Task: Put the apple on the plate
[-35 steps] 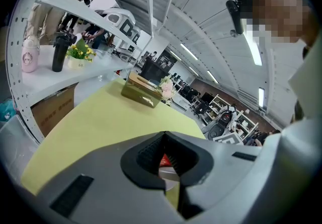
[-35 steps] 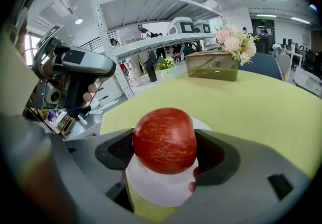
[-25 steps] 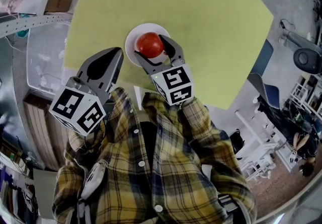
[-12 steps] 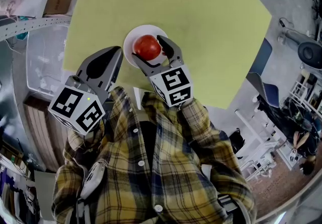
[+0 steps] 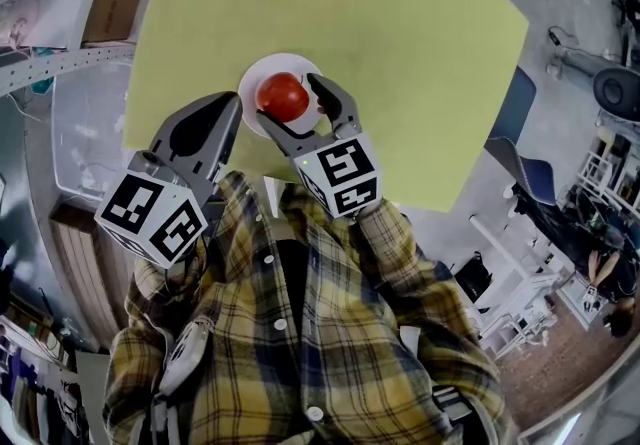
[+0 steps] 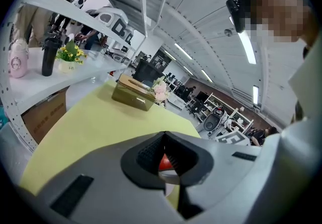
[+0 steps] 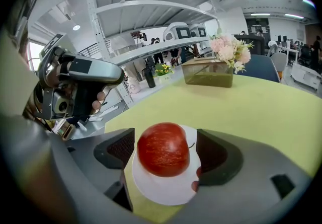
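Loosely around apple [image 5: 283, 97] on plate [image 5: 280, 63], right gripper [image 5: 290, 101] jaws apart, gaps both sides; left gripper [image 5: 228, 105] clenched.

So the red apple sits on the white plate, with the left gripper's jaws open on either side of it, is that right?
Not quite: it is the right gripper, not the left. The right gripper view shows the red apple on the white plate with that gripper's jaws open on either side of it. In the head view the left gripper is beside the plate, jaws together.
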Demonstrator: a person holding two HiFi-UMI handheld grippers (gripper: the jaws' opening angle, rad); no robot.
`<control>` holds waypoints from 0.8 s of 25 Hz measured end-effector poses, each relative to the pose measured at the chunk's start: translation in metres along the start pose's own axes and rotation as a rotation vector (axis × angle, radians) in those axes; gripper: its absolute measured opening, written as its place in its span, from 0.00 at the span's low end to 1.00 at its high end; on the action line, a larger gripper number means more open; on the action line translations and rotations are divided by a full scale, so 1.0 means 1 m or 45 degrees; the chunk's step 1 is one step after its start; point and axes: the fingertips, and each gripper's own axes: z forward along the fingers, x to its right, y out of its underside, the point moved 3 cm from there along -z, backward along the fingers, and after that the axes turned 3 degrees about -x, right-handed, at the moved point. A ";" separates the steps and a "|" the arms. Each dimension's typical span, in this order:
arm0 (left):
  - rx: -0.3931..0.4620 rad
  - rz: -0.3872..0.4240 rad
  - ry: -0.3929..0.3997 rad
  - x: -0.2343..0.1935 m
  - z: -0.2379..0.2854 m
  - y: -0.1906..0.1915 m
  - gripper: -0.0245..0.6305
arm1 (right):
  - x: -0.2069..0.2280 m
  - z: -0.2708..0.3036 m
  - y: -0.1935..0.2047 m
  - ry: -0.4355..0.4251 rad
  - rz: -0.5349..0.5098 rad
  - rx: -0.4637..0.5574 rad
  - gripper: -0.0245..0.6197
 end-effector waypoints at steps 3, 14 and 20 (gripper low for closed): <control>0.005 0.019 0.013 0.005 0.001 -0.004 0.05 | -0.001 -0.008 -0.005 0.004 -0.001 0.023 0.60; 0.049 0.100 0.061 0.036 0.001 -0.030 0.05 | -0.004 -0.047 -0.024 -0.015 0.077 0.108 0.59; 0.082 0.169 0.110 0.059 0.000 -0.050 0.05 | -0.002 -0.082 -0.049 0.016 0.111 0.235 0.59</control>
